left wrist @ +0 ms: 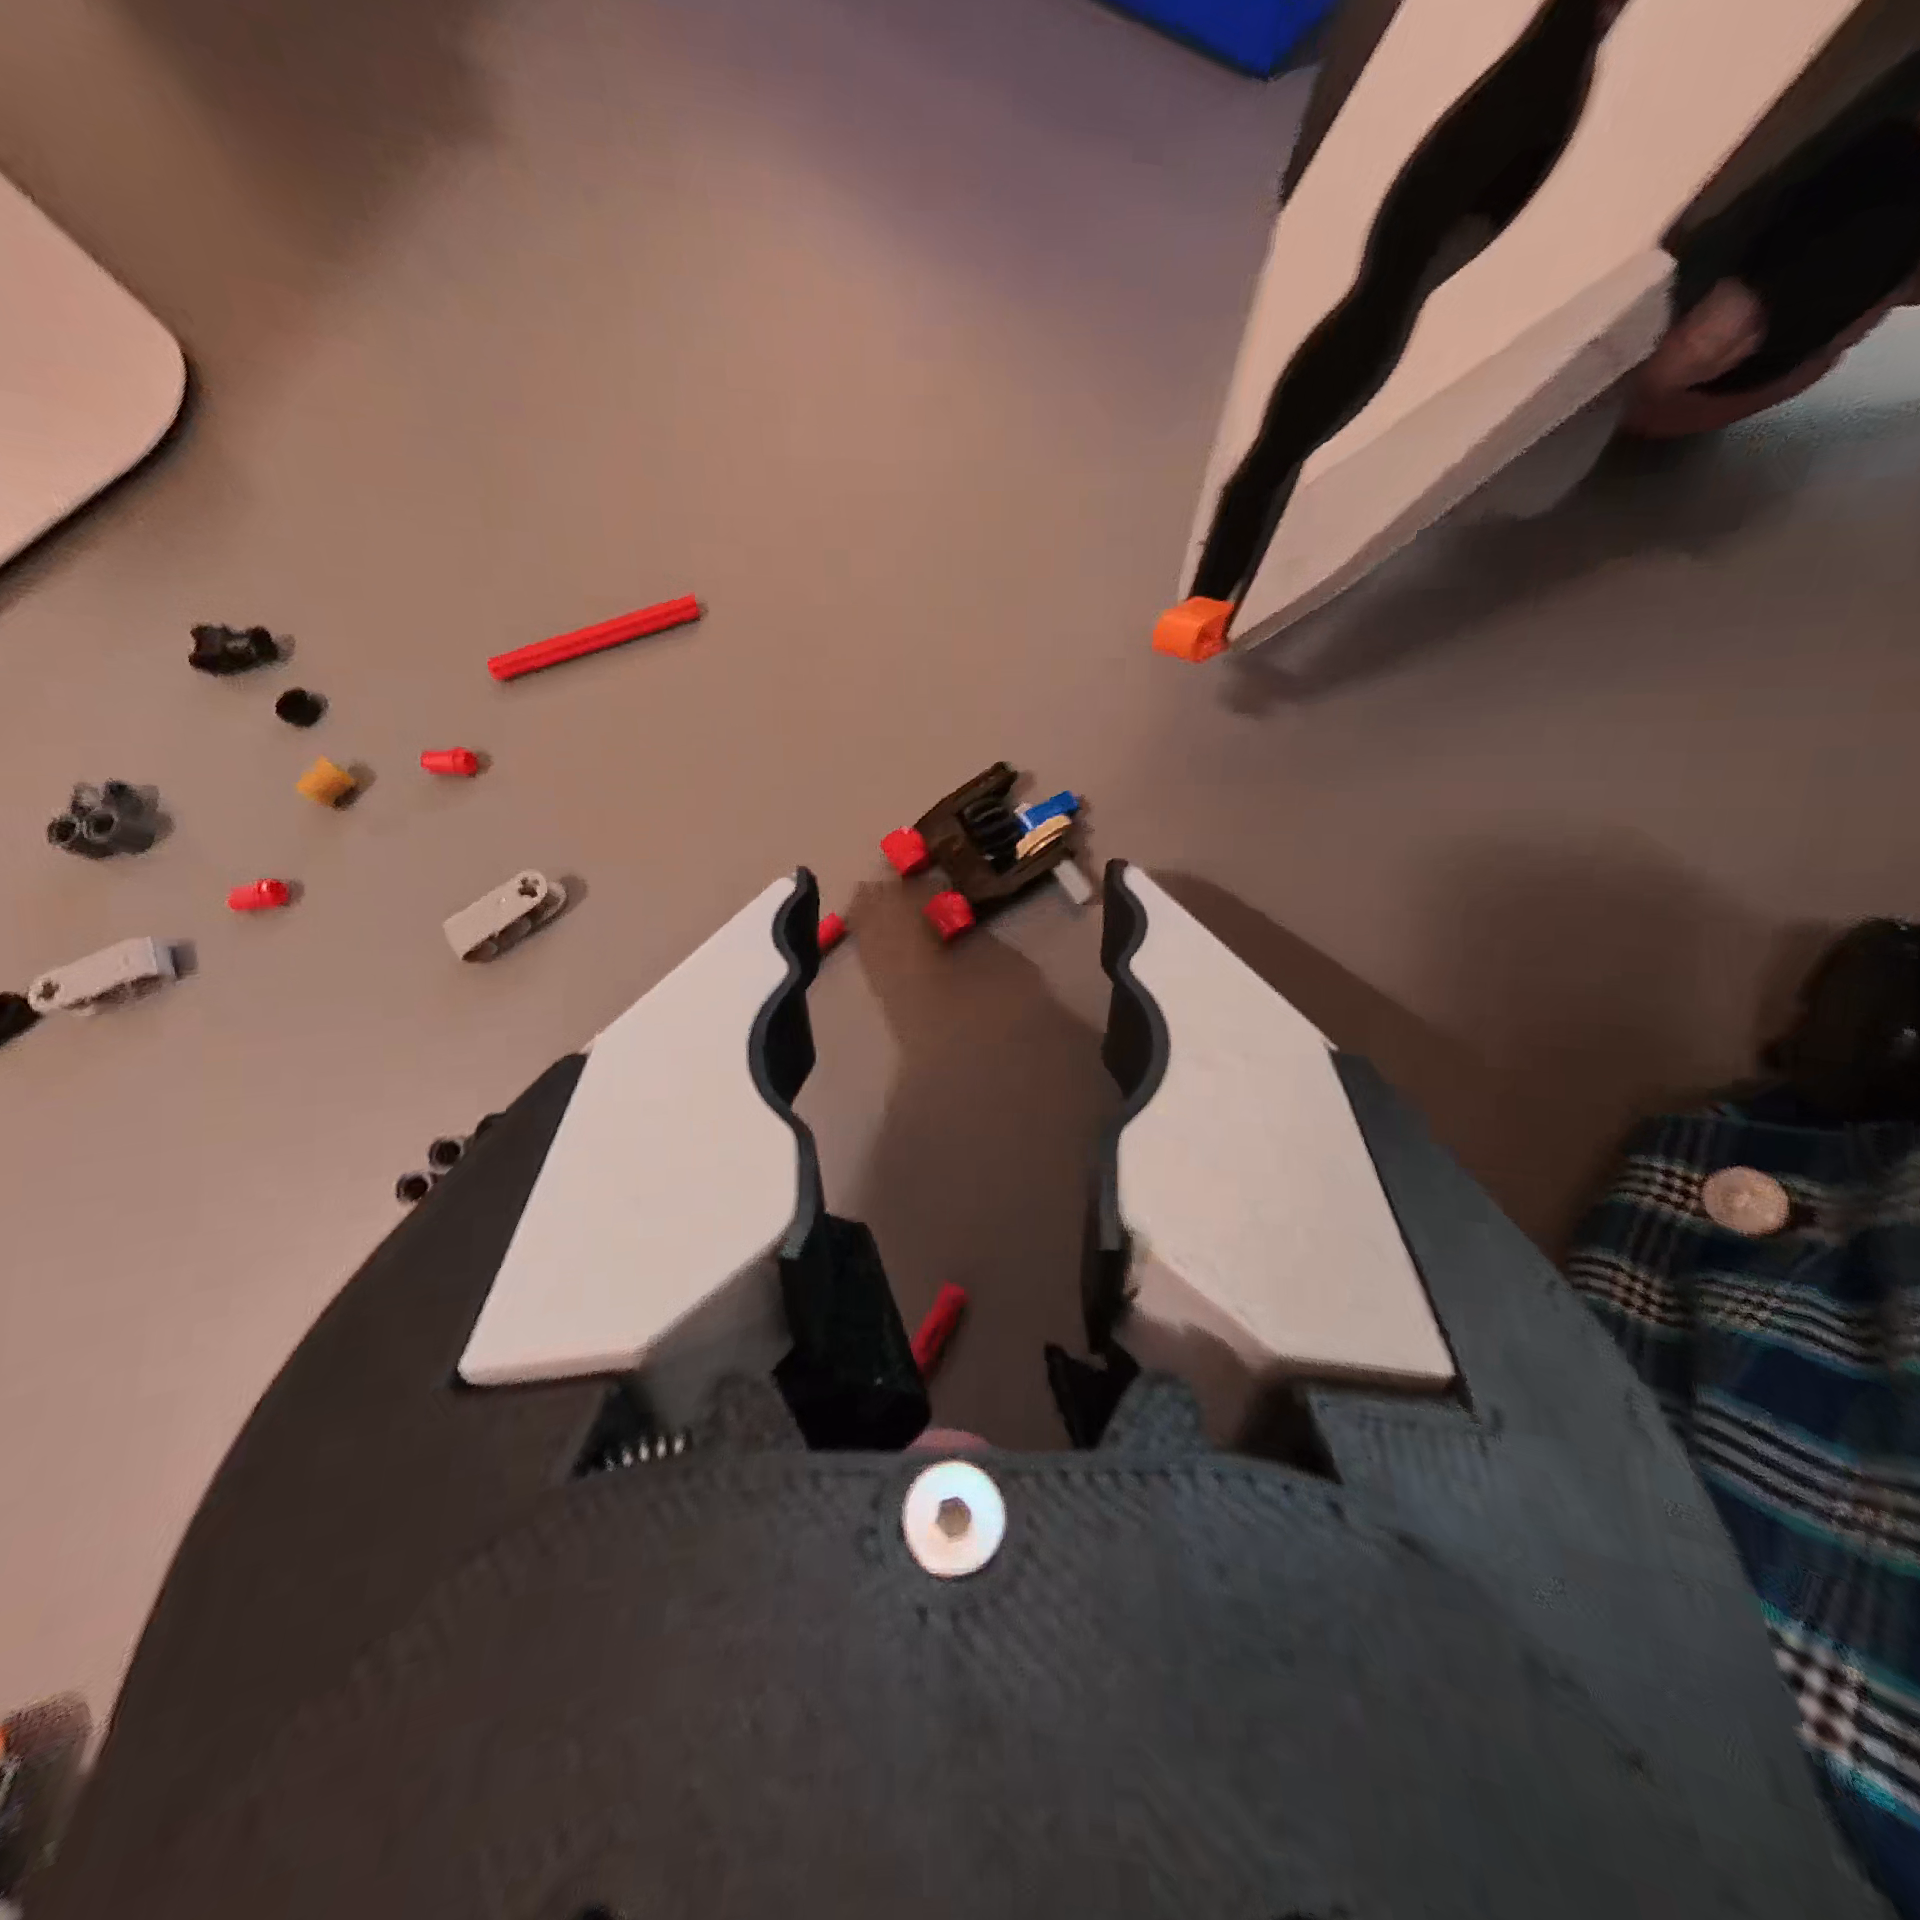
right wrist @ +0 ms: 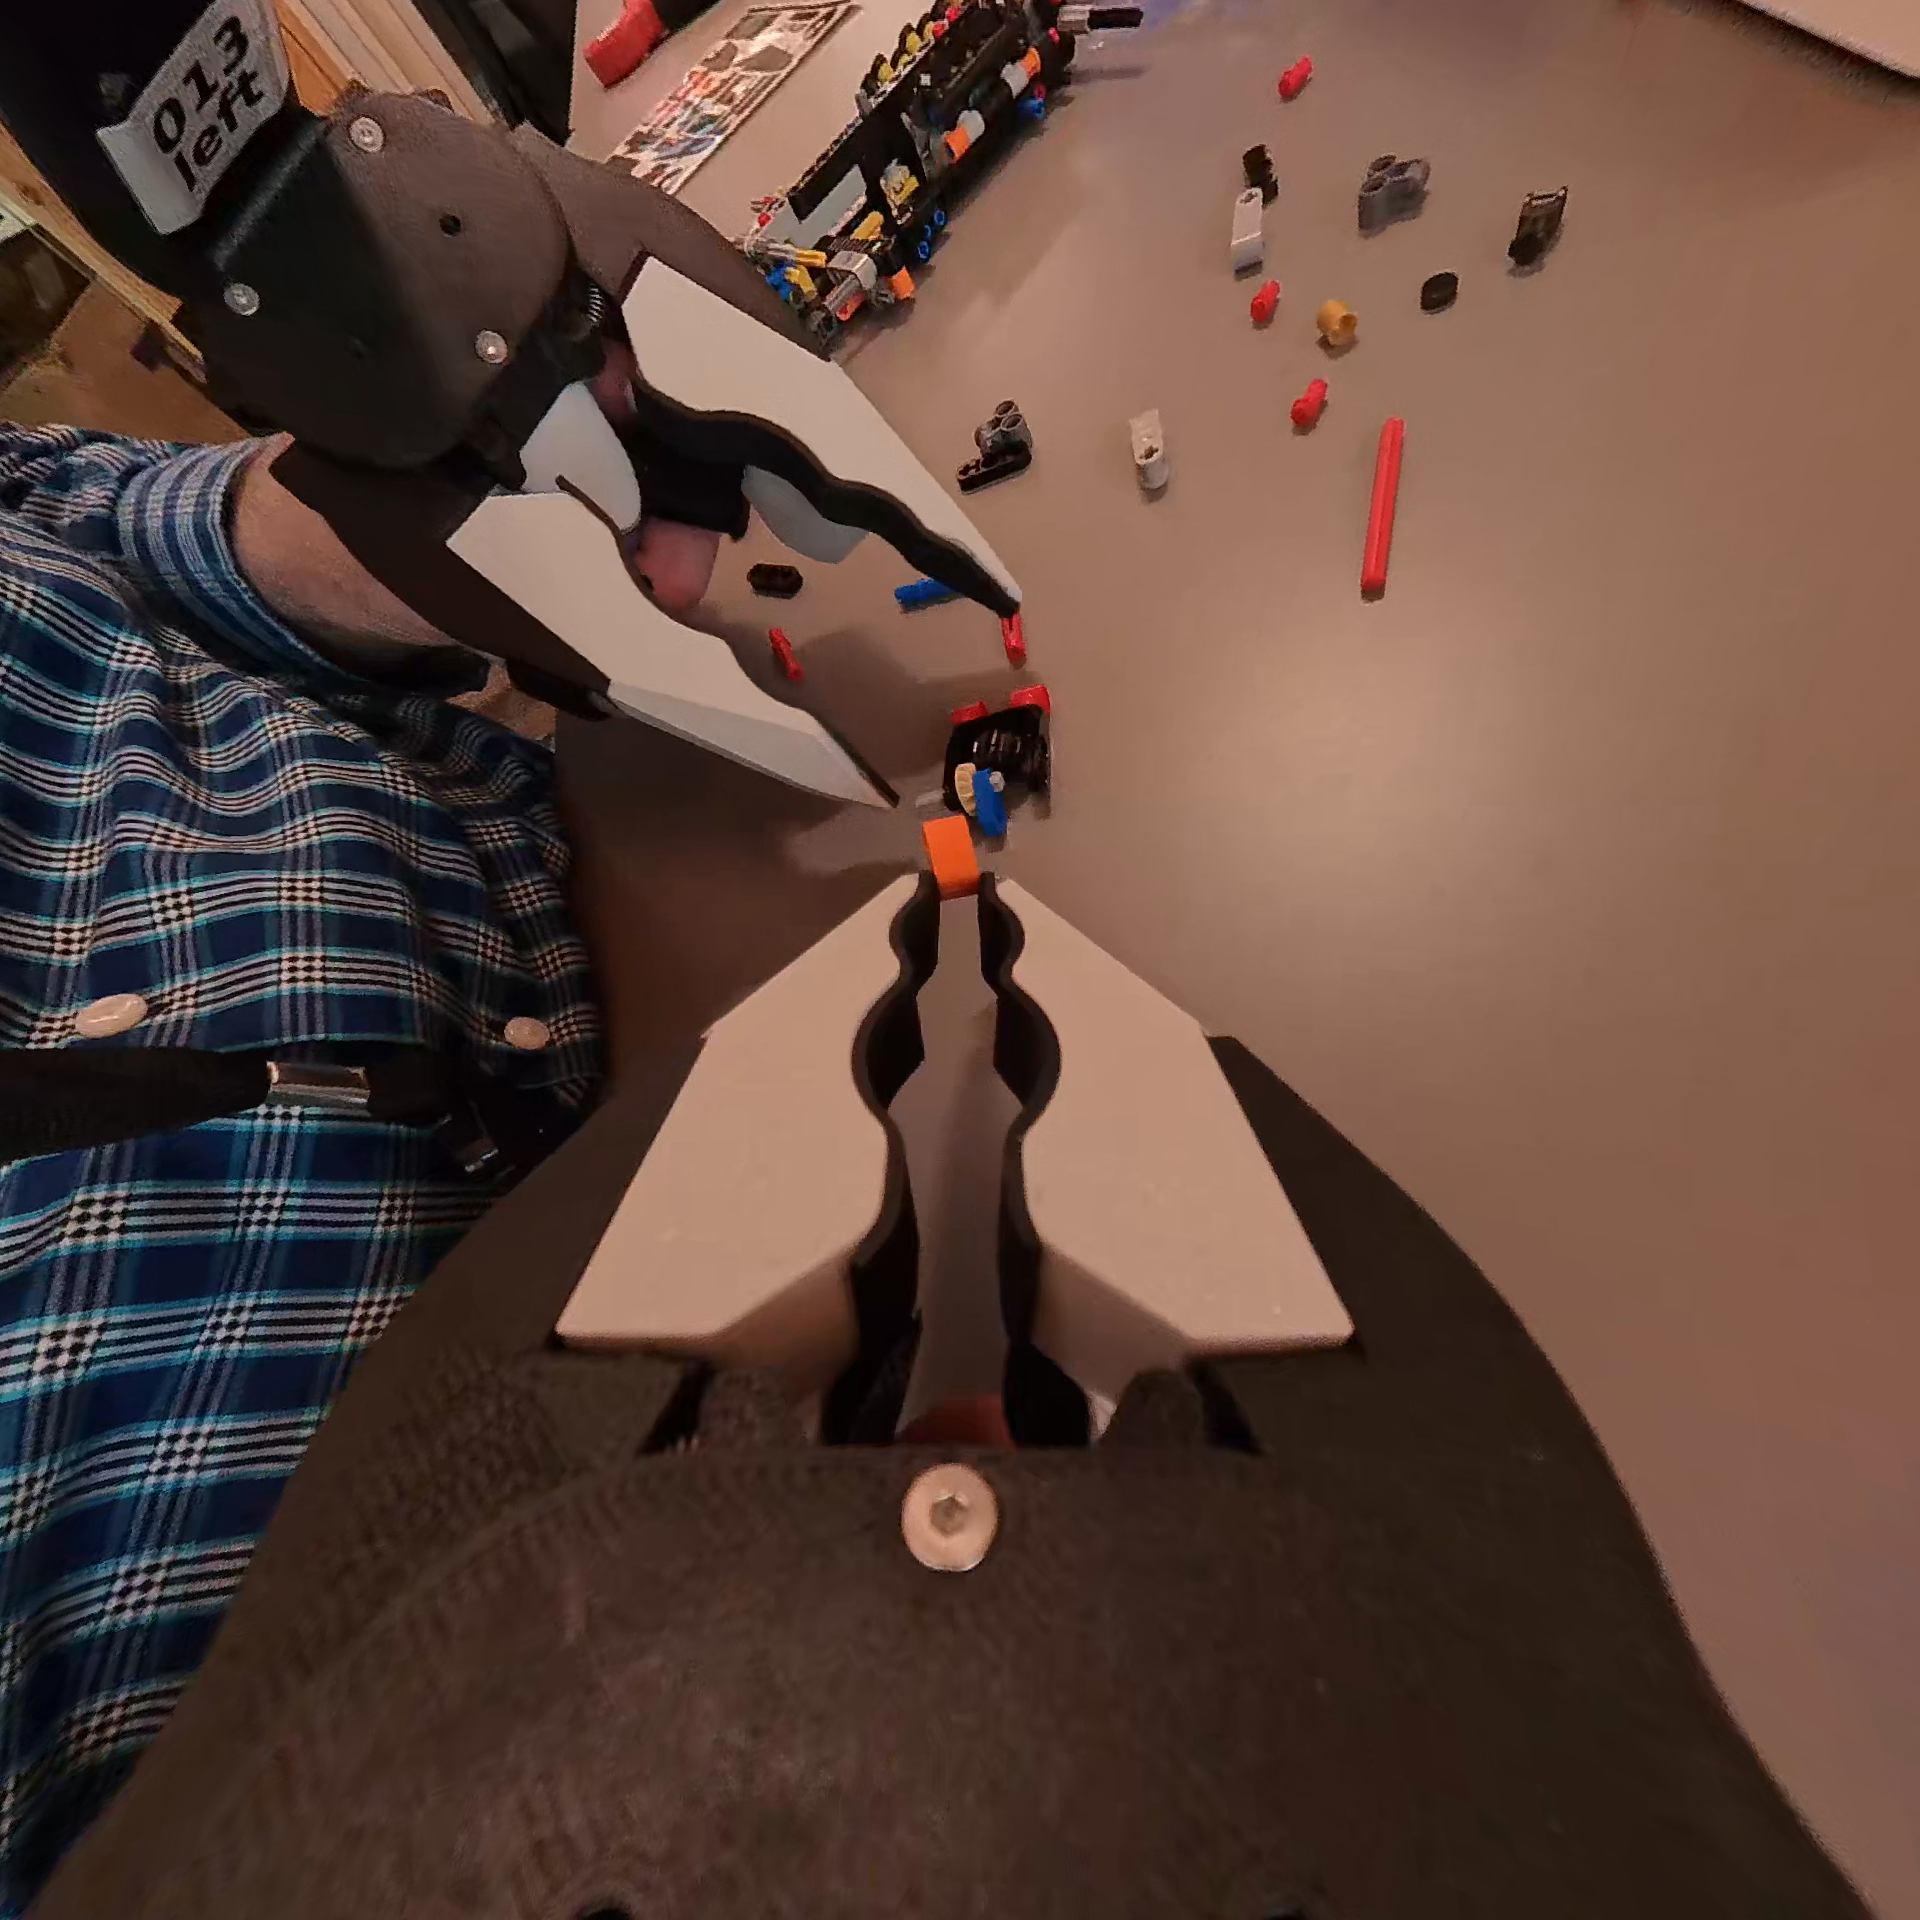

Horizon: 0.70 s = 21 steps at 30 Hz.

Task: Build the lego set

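on the grey table (left wrist: 935,312), the right gripper (right wrist: 956,883) pinches an orange bush (right wrist: 950,854) just beside the small black subassembly (right wrist: 1000,758), presumably to fit it; the left gripper (left wrist: 961,883), spread and empty, hovers near that subassembly, likely to steady it.

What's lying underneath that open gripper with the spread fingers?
Under the open left gripper, a small red pin lies on the grey table, another peeks beside its fingertip. Its body hides whatever is farther back.
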Each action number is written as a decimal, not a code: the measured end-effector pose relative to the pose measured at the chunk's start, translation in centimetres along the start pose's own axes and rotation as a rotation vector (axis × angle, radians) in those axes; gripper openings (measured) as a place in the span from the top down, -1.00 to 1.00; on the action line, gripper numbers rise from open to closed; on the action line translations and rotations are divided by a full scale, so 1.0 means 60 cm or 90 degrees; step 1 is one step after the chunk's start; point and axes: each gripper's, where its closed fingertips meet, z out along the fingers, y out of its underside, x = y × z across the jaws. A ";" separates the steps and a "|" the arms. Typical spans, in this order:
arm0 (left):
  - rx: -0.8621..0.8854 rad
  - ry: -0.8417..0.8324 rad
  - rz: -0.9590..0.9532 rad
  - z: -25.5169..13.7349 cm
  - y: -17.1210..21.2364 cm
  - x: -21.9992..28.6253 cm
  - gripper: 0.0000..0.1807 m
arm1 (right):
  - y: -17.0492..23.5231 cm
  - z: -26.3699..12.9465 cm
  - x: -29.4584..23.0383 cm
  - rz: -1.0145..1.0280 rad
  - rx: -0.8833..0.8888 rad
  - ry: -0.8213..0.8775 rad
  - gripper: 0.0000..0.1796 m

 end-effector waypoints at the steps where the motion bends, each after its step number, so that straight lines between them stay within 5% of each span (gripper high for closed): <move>1: -0.010 -0.006 -0.003 0.002 0.003 0.000 0.42 | -0.001 -0.001 0.001 -0.001 0.003 0.002 0.95; 21: -0.036 0.004 -0.013 0.022 0.004 0.020 0.66 | -0.001 0.000 0.003 -0.004 0.001 0.009 0.95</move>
